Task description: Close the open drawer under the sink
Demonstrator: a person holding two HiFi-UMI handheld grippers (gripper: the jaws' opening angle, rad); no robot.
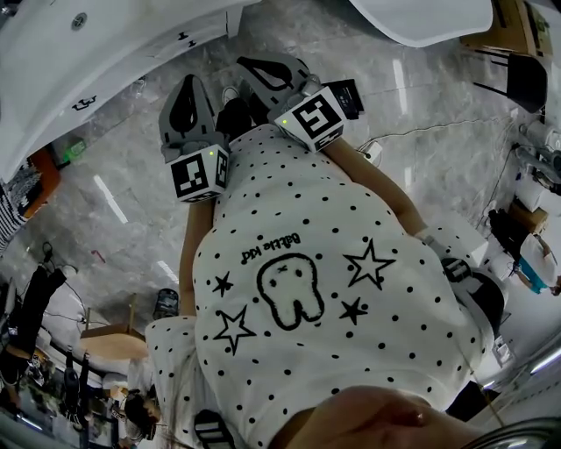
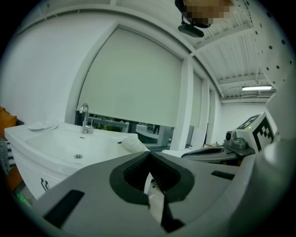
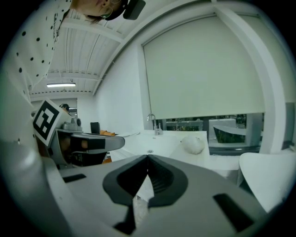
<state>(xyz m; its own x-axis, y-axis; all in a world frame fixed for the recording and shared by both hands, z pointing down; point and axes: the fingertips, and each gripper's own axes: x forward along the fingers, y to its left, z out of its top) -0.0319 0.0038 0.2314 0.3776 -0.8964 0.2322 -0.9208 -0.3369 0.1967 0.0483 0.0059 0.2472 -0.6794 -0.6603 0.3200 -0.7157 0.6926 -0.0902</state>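
We hold both grippers out in front of our chest, side by side and near each other, pointing away from the body. Our left gripper [image 1: 188, 86] has its jaws pressed together at the tips with nothing between them, and our right gripper [image 1: 247, 65] is closed and empty in the same way. Their marker cubes [image 1: 200, 173] face up toward our head. Our left forearm [image 1: 188, 254] and right forearm [image 1: 386, 188] reach forward past the torso.

Probably a bathroom-fixture showroom, white sink [image 2: 69, 144] with chrome faucet [image 2: 84, 118], grey marble-look floor [image 1: 421, 131], tall window [image 2: 115, 125] with drawn roller blind [image 2: 134, 83], second white fixture [image 1: 421, 19] nearby.
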